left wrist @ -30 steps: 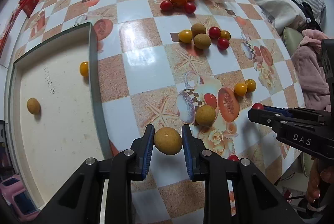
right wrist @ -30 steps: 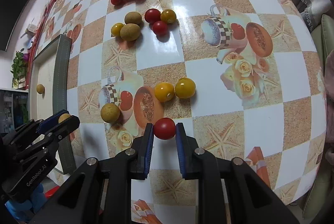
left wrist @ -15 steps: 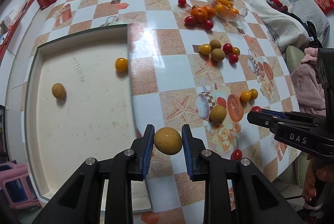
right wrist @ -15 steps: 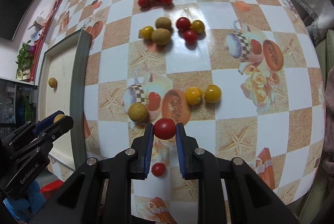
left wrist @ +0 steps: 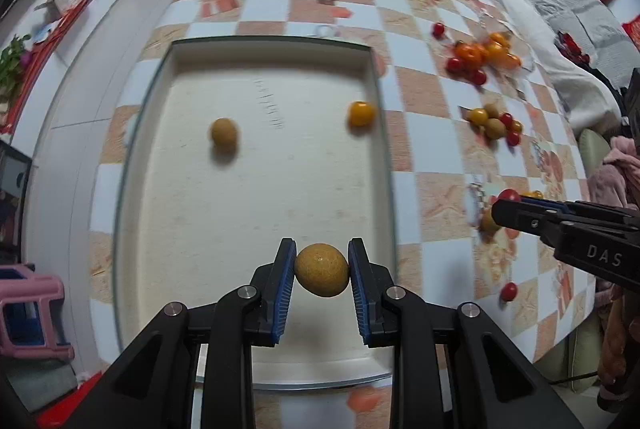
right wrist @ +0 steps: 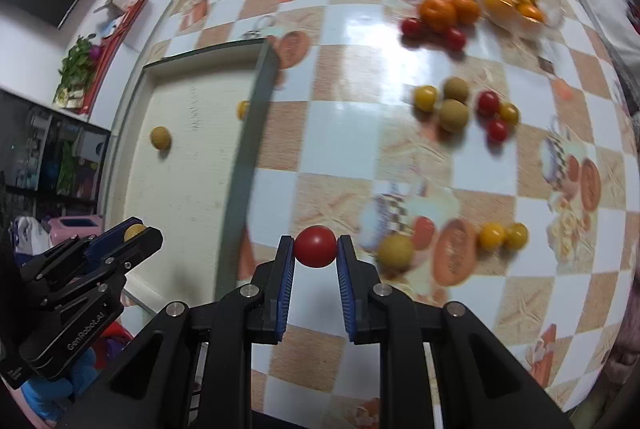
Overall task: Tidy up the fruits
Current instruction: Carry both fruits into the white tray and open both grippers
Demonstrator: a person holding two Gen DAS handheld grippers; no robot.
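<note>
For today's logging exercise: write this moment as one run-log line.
left gripper: shut on brown fruit, over tray | right gripper: shut on red tomato, over table

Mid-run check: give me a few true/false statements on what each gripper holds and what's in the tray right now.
1. The left gripper grips a brown round fruit. True.
2. The right gripper is empty. False: it is shut on a red tomato.
3. The tray holds two fruits. True: a brown fruit and a yellow tomato.
4. The left gripper's fruit hangs over the tablecloth. False: it is over the tray.
</note>
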